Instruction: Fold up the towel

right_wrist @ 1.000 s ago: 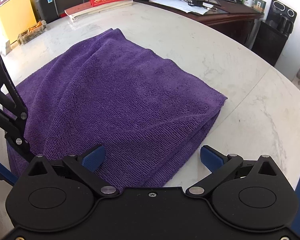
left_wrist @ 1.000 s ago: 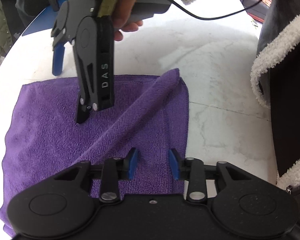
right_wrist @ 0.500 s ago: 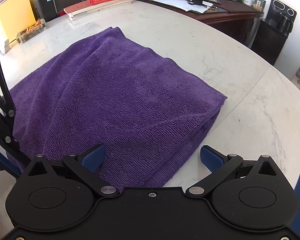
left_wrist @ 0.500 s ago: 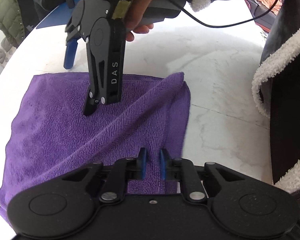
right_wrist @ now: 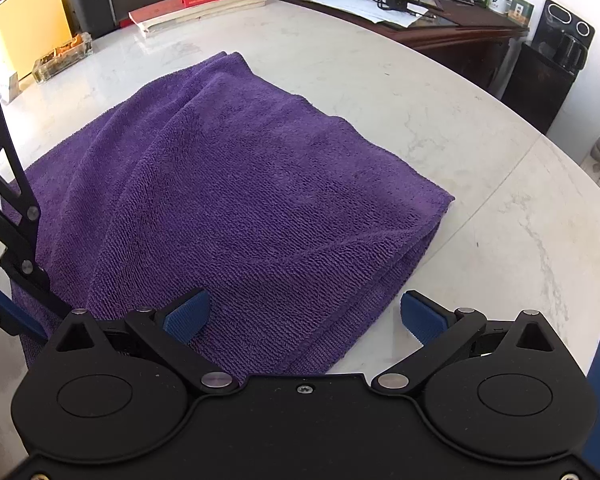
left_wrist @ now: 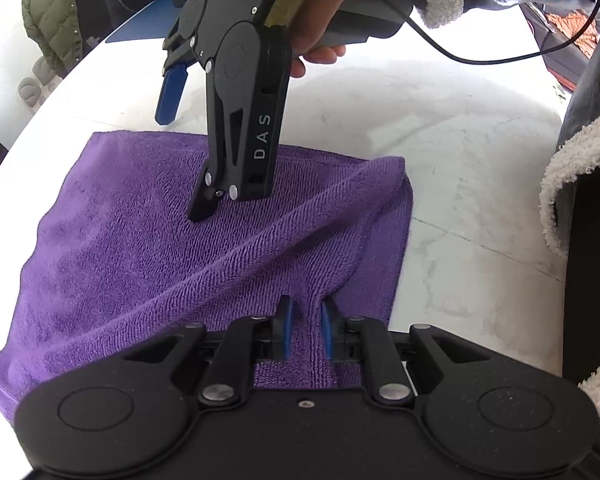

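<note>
1. Left wrist view: the purple towel (left_wrist: 180, 248) fills the middle and lower left of the frame, lying on a white marble table (left_wrist: 460, 168). The left gripper (left_wrist: 305, 332) at the bottom centre has its blue pads drawn nearly together on a pinch of cloth near the towel's right-hand edge; a raised ridge runs from there toward the upper right corner of the towel. The right gripper (left_wrist: 188, 148) comes down from the top of the frame, held by a hand (left_wrist: 324, 20), with its jaws spread wide and one tip low over the cloth.

2. Right wrist view: the towel (right_wrist: 236, 200) lies already doubled, layered edges showing at the lower right. The right gripper (right_wrist: 305, 316) sits wide open at the bottom with nothing held, the near hem lying between its fingers.

3. Handling, as a judgement: soft, light terry that drapes and sags, not slippery or fragile. Best taken at a corner or hem, pinching all the layers together.
</note>
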The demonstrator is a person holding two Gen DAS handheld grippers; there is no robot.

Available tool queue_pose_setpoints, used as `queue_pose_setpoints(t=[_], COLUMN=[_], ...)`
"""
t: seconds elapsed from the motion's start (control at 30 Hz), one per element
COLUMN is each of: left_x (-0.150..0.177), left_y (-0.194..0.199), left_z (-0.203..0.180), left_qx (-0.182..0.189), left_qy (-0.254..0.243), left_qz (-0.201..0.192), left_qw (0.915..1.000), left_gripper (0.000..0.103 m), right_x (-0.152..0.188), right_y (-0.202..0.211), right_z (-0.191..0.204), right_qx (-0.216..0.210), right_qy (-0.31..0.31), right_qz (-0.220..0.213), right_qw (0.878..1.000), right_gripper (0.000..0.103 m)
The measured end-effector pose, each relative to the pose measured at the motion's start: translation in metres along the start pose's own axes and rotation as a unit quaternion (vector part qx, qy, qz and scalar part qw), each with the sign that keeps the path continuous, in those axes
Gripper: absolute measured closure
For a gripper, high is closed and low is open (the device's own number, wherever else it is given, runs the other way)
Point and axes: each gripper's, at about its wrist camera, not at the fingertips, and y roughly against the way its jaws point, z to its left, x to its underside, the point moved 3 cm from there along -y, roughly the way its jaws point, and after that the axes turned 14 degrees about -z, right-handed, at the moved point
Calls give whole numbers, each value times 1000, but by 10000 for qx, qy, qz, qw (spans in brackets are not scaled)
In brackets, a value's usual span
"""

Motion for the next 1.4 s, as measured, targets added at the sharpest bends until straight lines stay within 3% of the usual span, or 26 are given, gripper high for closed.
queue_pose_setpoints(t=[0.03, 0.2, 0.37, 0.77, 1.13, 1.4], left_x=[2, 8, 17, 27, 30, 40], left_y=[1, 10, 17, 30, 30, 38], left_z=[1, 5, 5, -16, -29, -40], left_qx=[-37, -93, 95, 223, 166, 17], left_qy=[54, 419, 705, 788, 776, 1204], left_qz=[-51, -414, -411, -323, -247, -432], left_qw=[10000, 9982, 9966, 9961, 9965, 9918], left_gripper=[98, 100, 100, 100, 94, 89], right_x=[0, 0, 0, -1, -1, -1], right_y=[0, -1, -1, -1, 0, 0], right_z=[0, -1, 0, -2, -3, -3], right_qx=[-1, -10, -4, -27, 8, 40], right_qy=[7, 6, -8, 37, 99, 74], right_qz=[0, 2, 7, 23, -12, -25], right_qw=[10000, 10000, 10000, 10000, 10000, 10000], right_gripper=[0, 0, 0, 0, 0, 0])
